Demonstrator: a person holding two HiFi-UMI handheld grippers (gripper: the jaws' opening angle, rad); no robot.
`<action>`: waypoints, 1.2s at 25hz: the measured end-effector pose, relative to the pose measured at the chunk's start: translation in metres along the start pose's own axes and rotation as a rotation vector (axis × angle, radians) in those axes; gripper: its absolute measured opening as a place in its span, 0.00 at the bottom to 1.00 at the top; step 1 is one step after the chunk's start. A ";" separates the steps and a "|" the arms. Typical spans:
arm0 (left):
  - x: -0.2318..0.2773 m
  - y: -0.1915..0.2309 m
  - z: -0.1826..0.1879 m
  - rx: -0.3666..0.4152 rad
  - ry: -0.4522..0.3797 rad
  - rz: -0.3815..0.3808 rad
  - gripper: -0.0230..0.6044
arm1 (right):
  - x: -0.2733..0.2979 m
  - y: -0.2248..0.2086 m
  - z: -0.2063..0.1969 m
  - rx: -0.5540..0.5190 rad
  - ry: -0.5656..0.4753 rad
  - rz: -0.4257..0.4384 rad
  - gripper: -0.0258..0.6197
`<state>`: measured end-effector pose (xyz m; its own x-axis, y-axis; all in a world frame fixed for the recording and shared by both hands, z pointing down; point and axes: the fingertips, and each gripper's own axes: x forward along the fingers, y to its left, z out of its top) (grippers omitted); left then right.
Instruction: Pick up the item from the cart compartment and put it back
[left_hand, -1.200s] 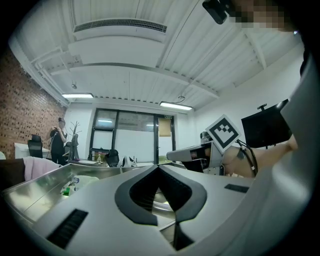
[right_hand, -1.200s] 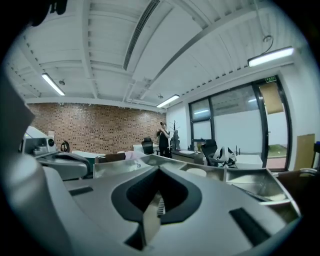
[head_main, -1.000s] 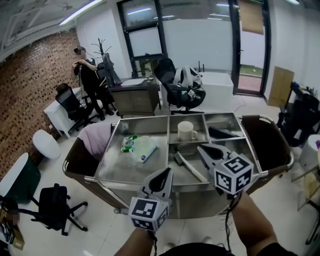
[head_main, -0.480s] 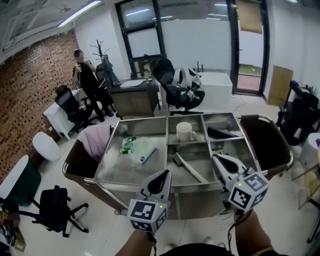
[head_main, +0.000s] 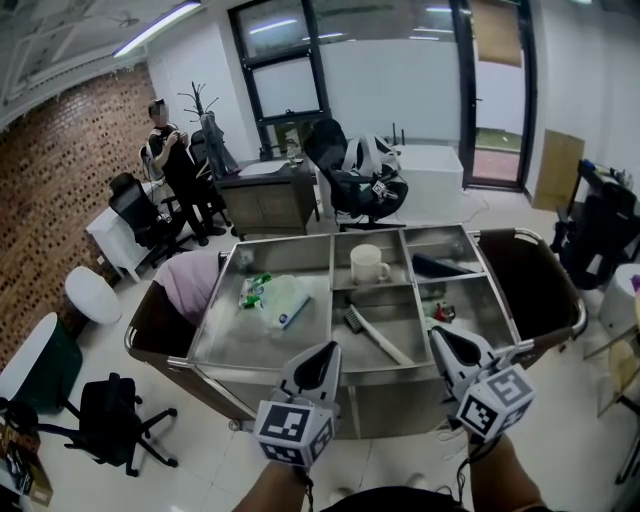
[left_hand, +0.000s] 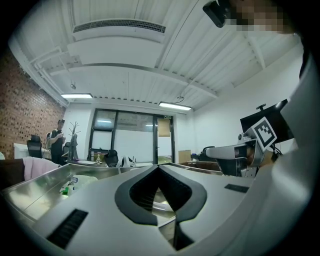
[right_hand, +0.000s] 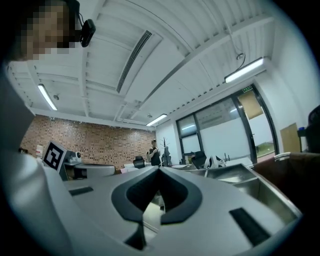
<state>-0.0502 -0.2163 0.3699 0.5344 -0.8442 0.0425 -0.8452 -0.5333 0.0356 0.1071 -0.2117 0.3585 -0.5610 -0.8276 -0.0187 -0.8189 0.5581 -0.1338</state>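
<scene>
The steel cart (head_main: 262, 369) has several compartments. A white mug (head_main: 371, 264) stands in the middle far one and a brush (head_main: 375, 335) lies in the middle near one. A black item (head_main: 438, 266) lies in the right far one, a small red item (head_main: 441, 312) in the right near one. My left gripper (head_main: 326, 347) is shut and empty at the cart's front rim, jaw tips meeting (left_hand: 159, 166). My right gripper (head_main: 437, 332) is shut and empty over the front edge of the right near compartment, its tips together (right_hand: 159, 169).
A clear plastic bag (head_main: 285, 298) and a green packet (head_main: 252, 290) lie in the large left compartment. Pink cloth (head_main: 195, 278) fills the cart's left side bag; a dark bag (head_main: 535, 280) hangs on the right. Office chairs, desks and a standing person (head_main: 178, 160) are behind.
My right gripper has drawn back from above the middle compartments toward the cart's near right corner and sunk a little, still shut. The left gripper has not moved.
</scene>
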 end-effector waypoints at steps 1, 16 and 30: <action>0.000 -0.001 -0.001 -0.002 0.000 -0.002 0.04 | 0.000 -0.001 -0.004 0.005 0.008 -0.003 0.06; 0.003 -0.006 -0.005 -0.006 0.003 -0.013 0.04 | 0.003 0.000 -0.018 0.018 0.049 0.004 0.06; 0.005 -0.008 -0.002 0.000 0.005 -0.023 0.04 | 0.009 0.004 -0.021 0.001 0.079 0.014 0.06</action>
<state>-0.0410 -0.2164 0.3719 0.5540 -0.8312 0.0468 -0.8325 -0.5528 0.0370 0.0967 -0.2155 0.3782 -0.5804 -0.8123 0.0572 -0.8107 0.5697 -0.1353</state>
